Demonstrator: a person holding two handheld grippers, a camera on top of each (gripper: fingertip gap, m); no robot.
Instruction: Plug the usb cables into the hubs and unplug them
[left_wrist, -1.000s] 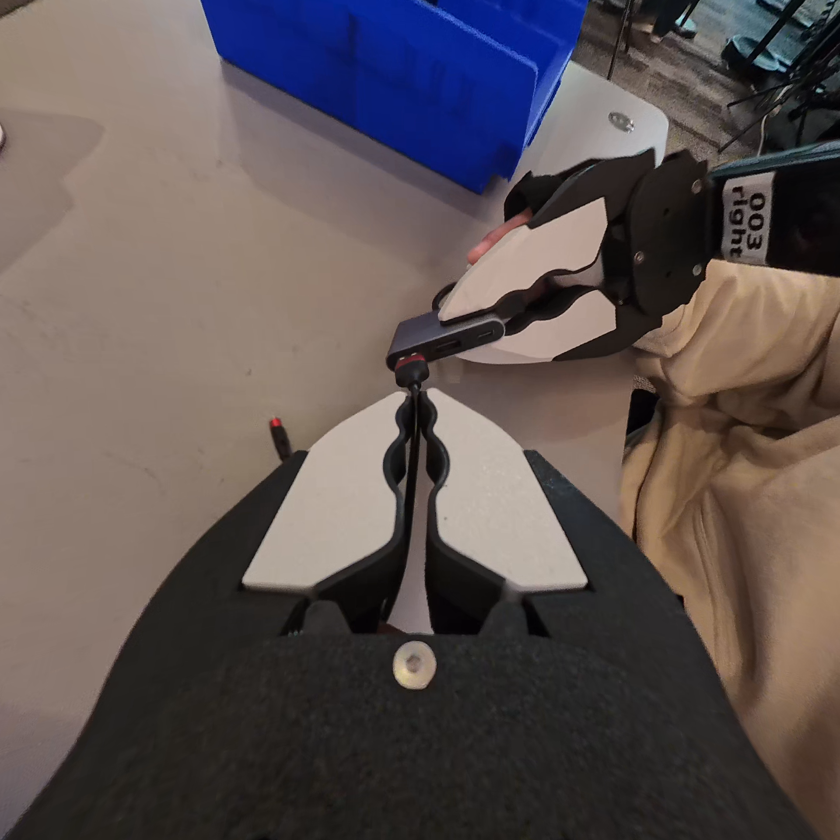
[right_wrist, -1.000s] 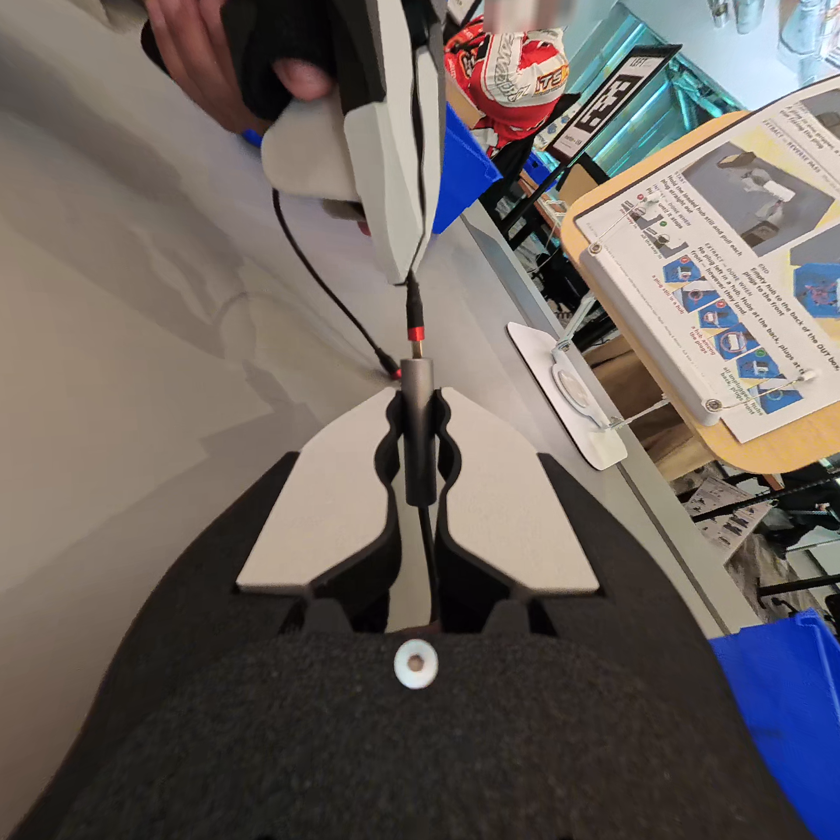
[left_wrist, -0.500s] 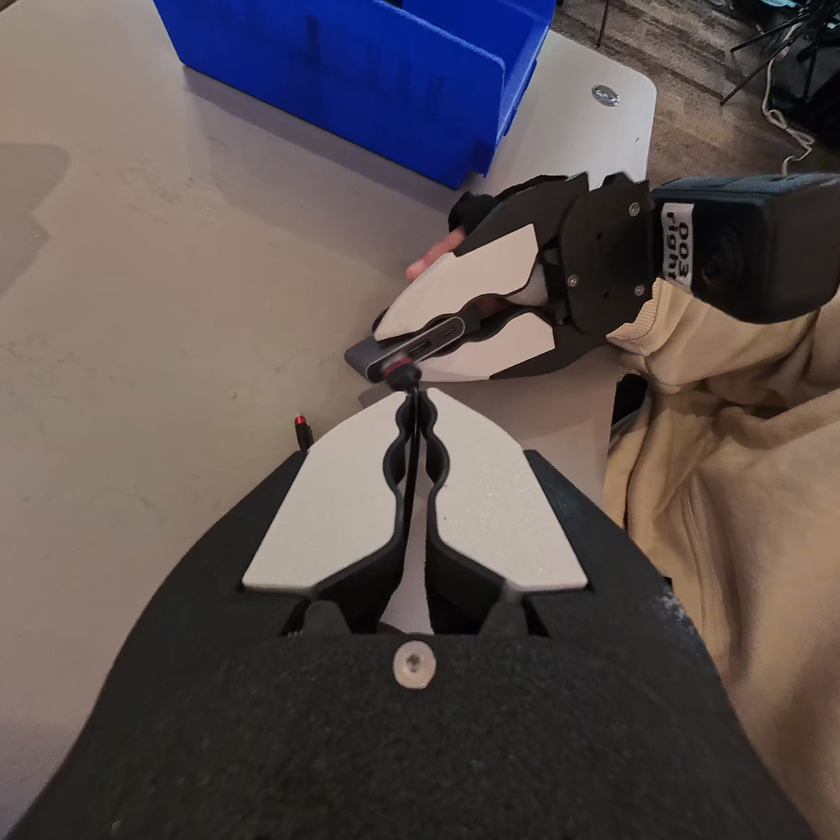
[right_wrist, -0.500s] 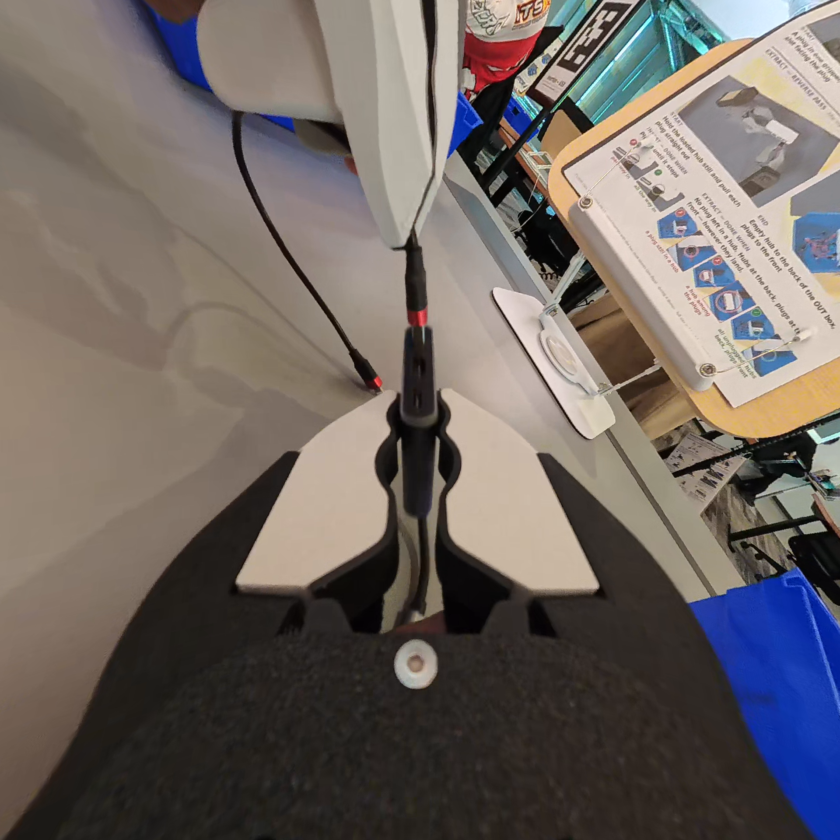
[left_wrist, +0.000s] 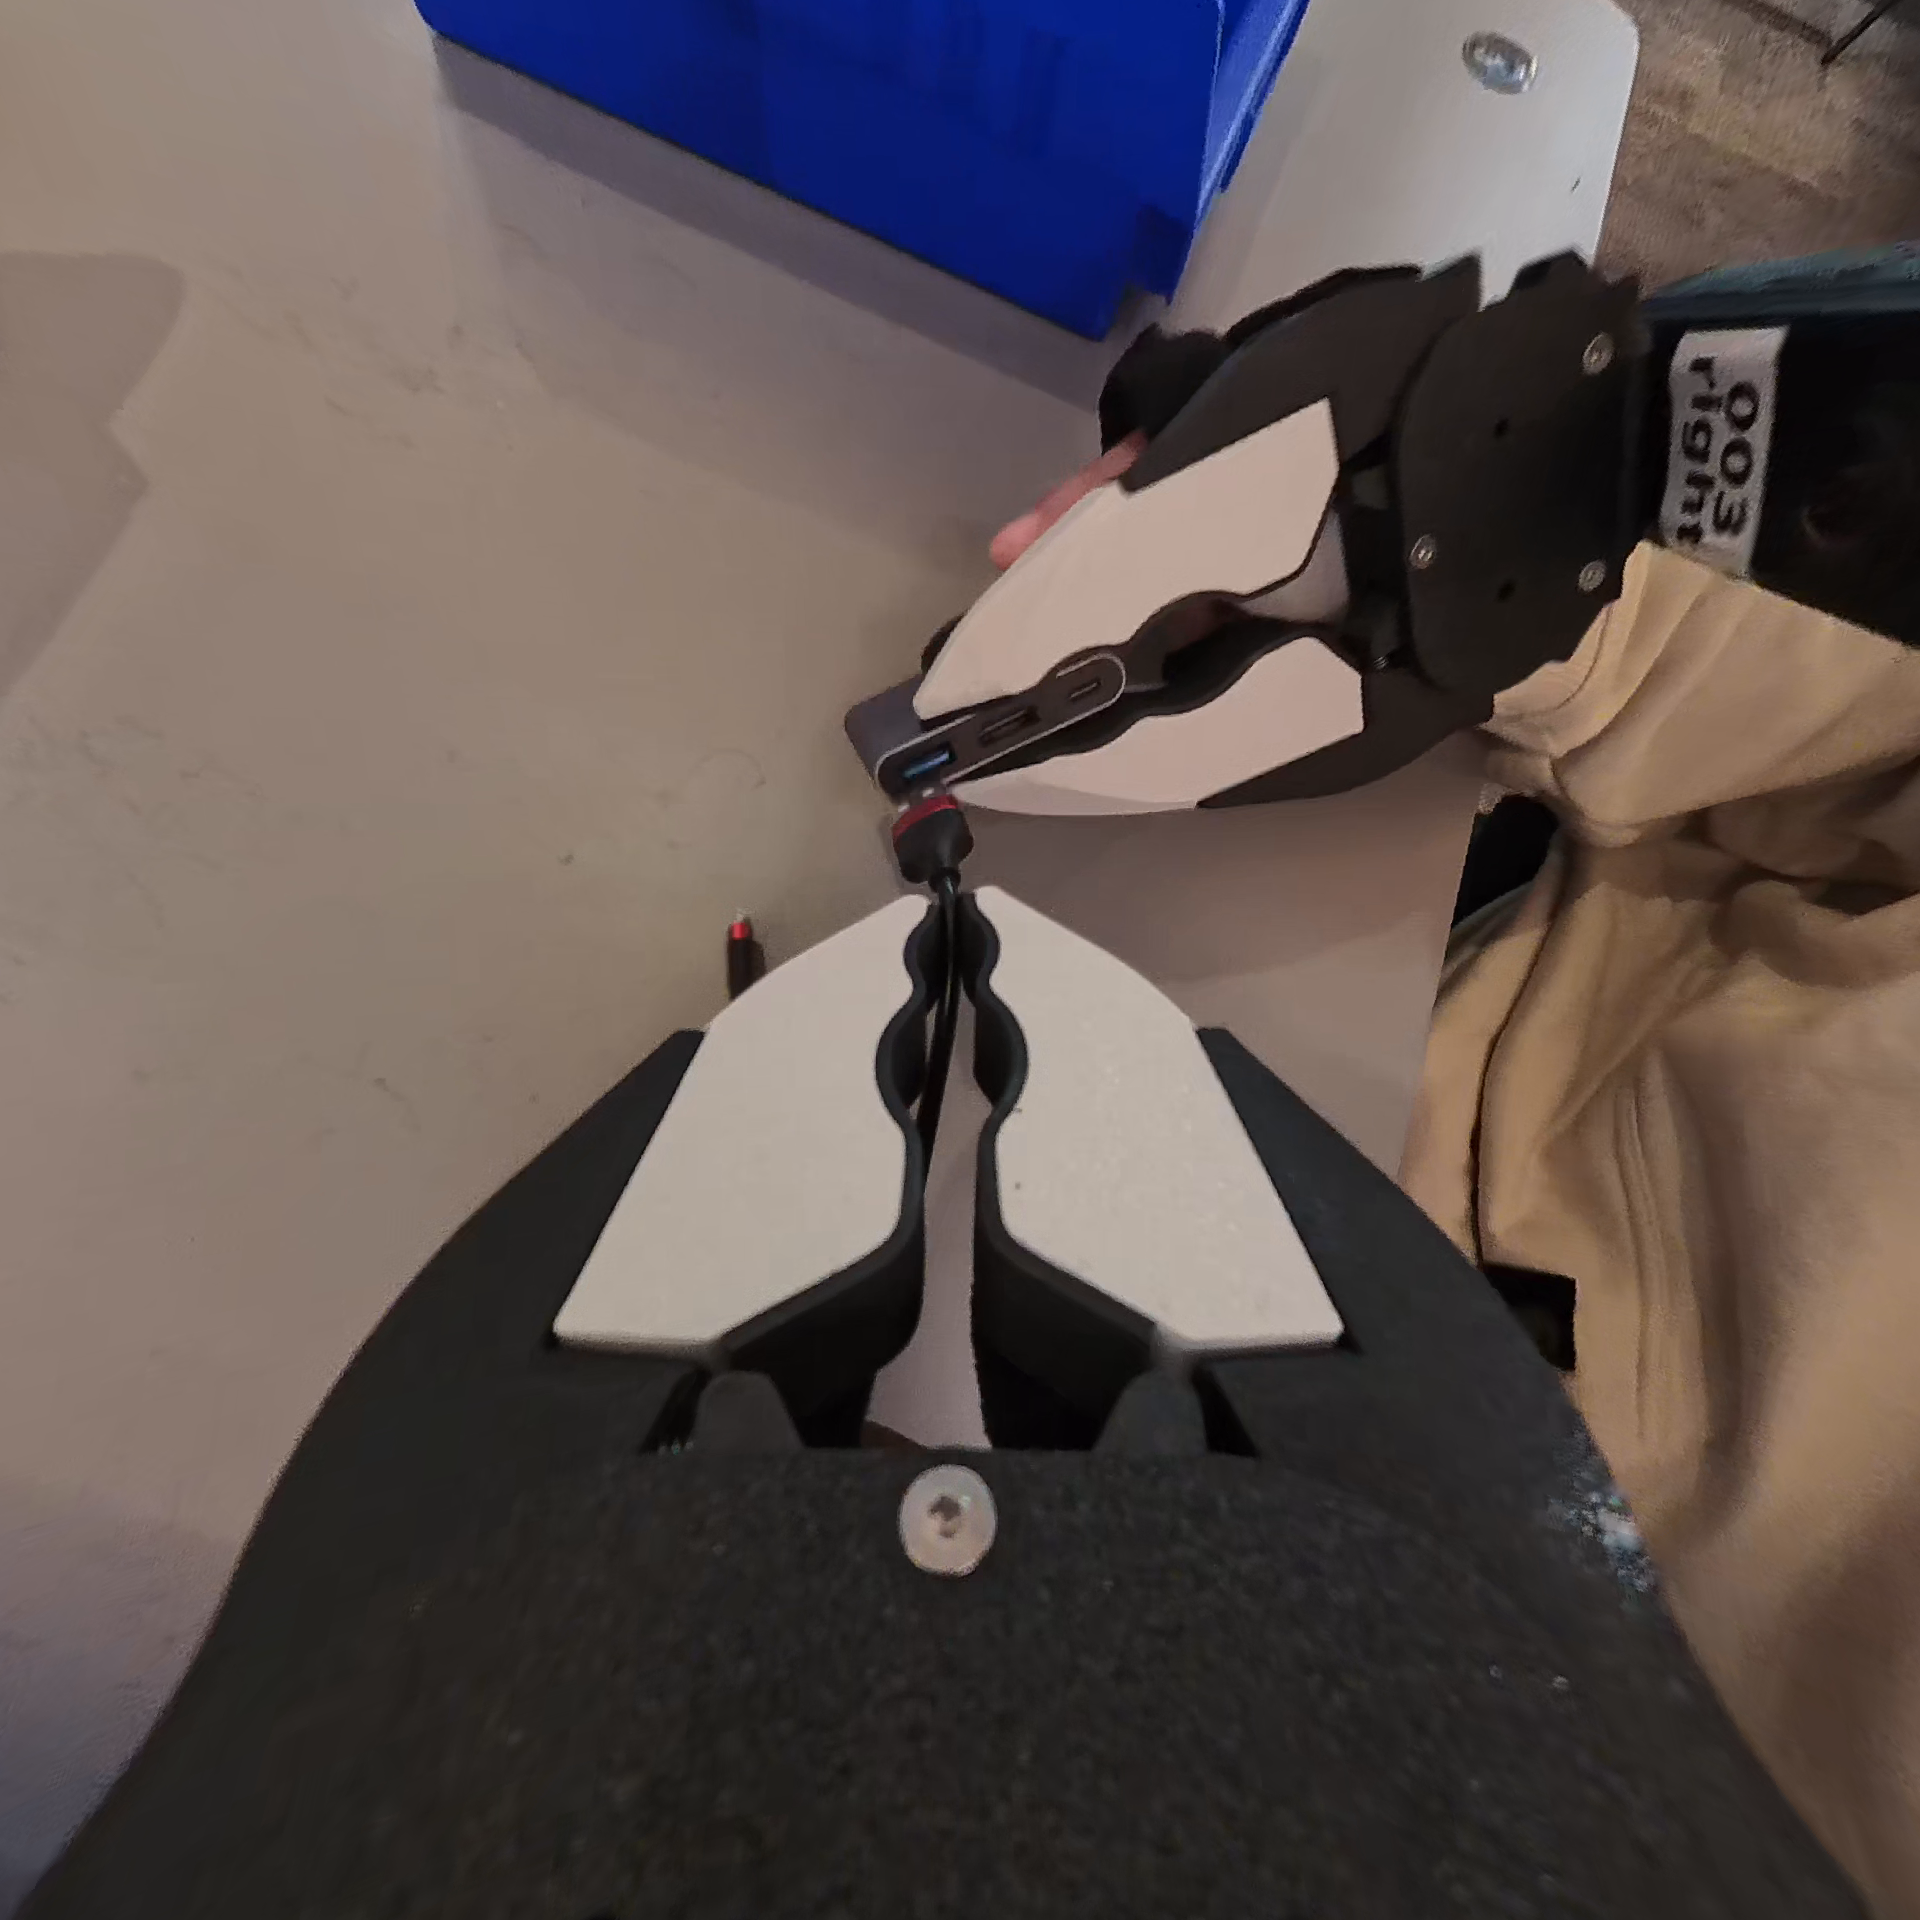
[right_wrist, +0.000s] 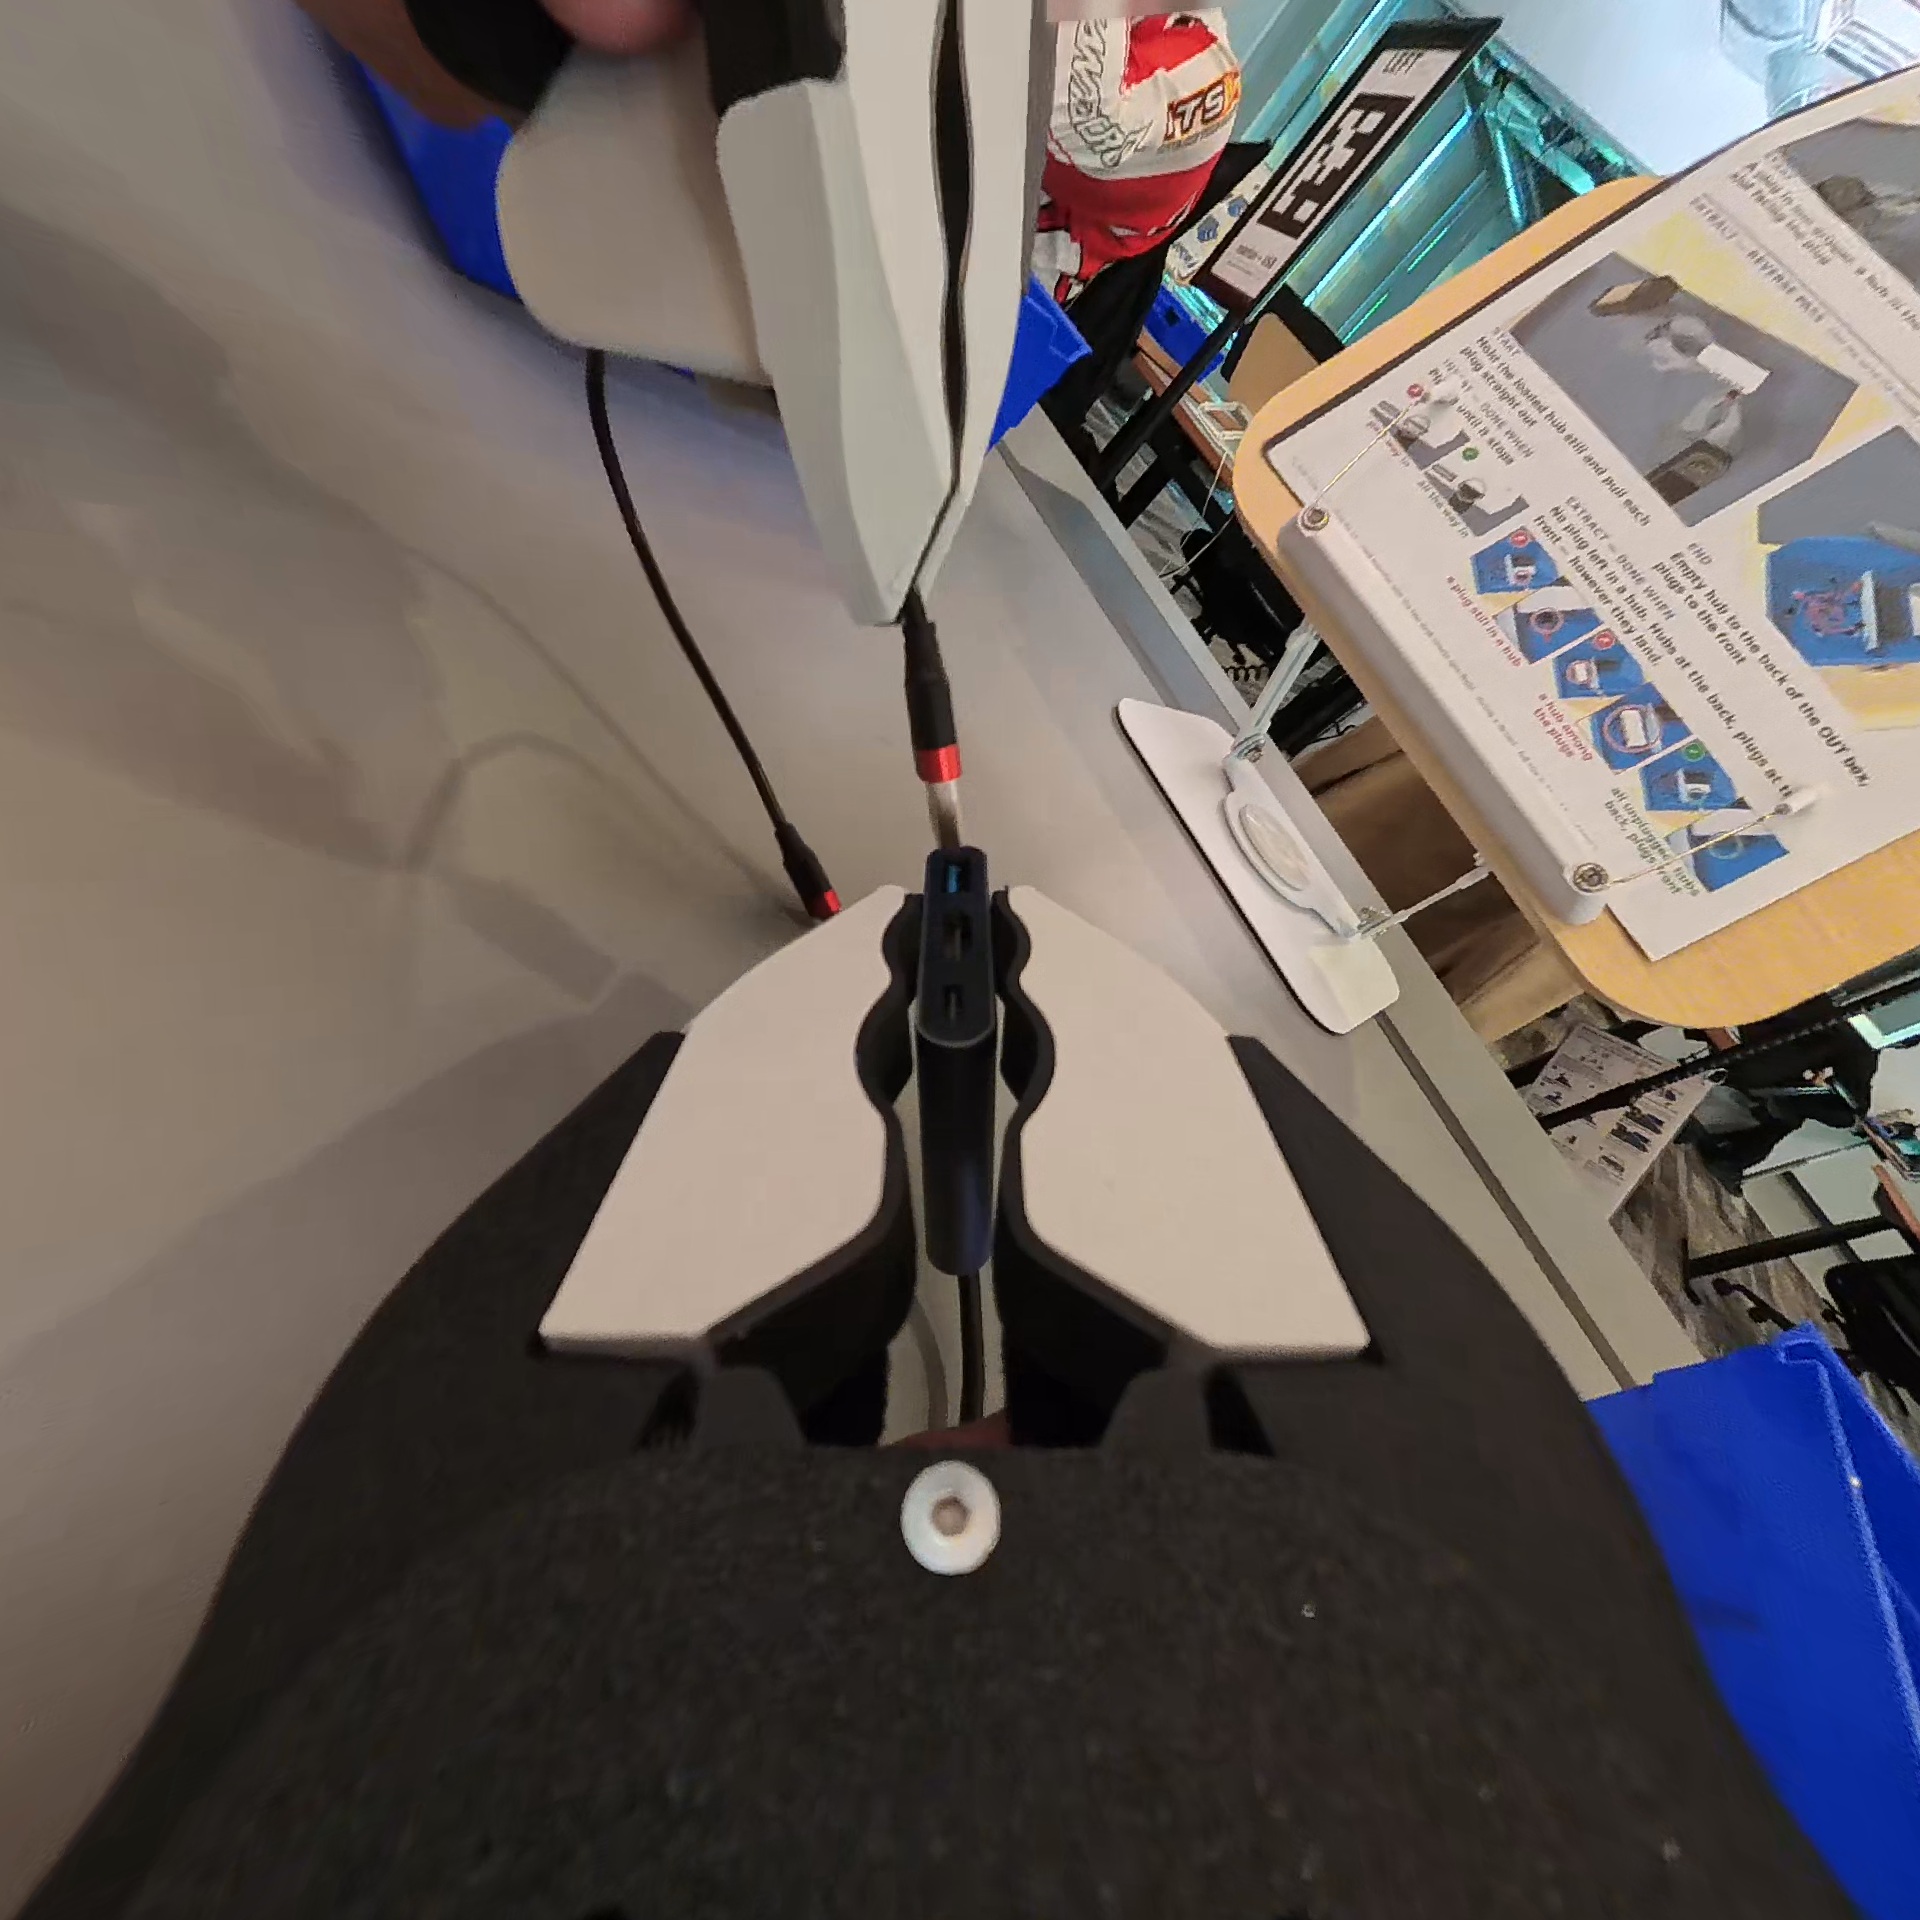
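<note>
My left gripper (left_wrist: 951, 899) is shut on a thin black USB cable (left_wrist: 940, 997), just behind its red-ringed plug (left_wrist: 928, 836). My right gripper (left_wrist: 935, 743) is shut on a dark grey hub (left_wrist: 997, 727) and holds it above the table. The plug's metal tip sits just outside the hub's blue end port, close to it. In the right wrist view the hub (right_wrist: 956, 1039) stands between my right gripper's (right_wrist: 954, 899) jaws, and the plug (right_wrist: 935, 727) hangs from the left gripper (right_wrist: 909, 613) right above the port. The cable's other red-ringed end (left_wrist: 741, 940) lies on the table.
A blue bin (left_wrist: 883, 135) stands at the far side of the grey table (left_wrist: 364, 623). A beige sleeve (left_wrist: 1662, 1039) fills the right. An instruction sheet on a wooden board (right_wrist: 1662, 582), its white stand base (right_wrist: 1268, 862) and another blue bin (right_wrist: 1766, 1558) are to the right. Left tips to right tips: about 5 cm.
The plug was seated in the hub's end port; now its metal tip shows and it is out of the port. Both grippers shifted slightly and the hub tilted.
</note>
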